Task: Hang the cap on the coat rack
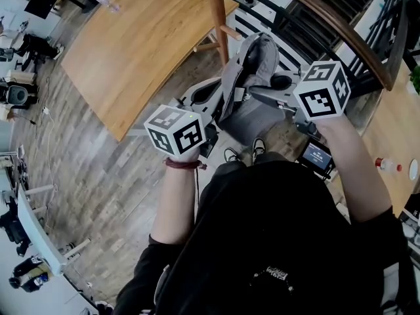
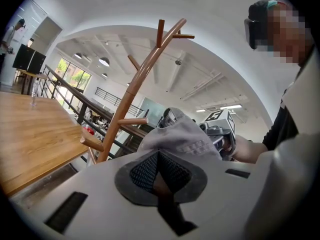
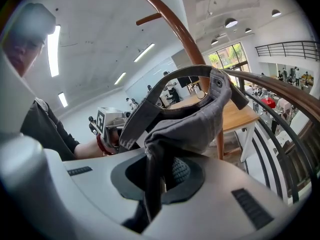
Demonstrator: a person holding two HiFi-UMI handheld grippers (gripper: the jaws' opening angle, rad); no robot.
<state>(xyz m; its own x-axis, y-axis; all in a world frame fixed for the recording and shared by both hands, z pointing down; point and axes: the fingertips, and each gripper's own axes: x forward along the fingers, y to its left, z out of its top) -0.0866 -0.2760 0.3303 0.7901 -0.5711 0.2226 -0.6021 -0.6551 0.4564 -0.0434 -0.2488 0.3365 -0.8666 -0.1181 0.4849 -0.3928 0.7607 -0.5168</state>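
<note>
Grey cap (image 1: 254, 61), crumpled w/ strap loop up, is held betw. left tongs (image 2: 159, 155) & right tongs (image 3: 161, 170), both clamped on its fabric. Coat rack (image 2: 141, 75) stands just beyond; worktop (image 1: 134, 41) to left, railing (image 1: 338, 31) to right.

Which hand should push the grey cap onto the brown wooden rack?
Probably left. The left gripper, shut on the grey fabric cap, has short pegs of the brown wooden coat rack just beside it. The right gripper grips the cap's far side.
</note>
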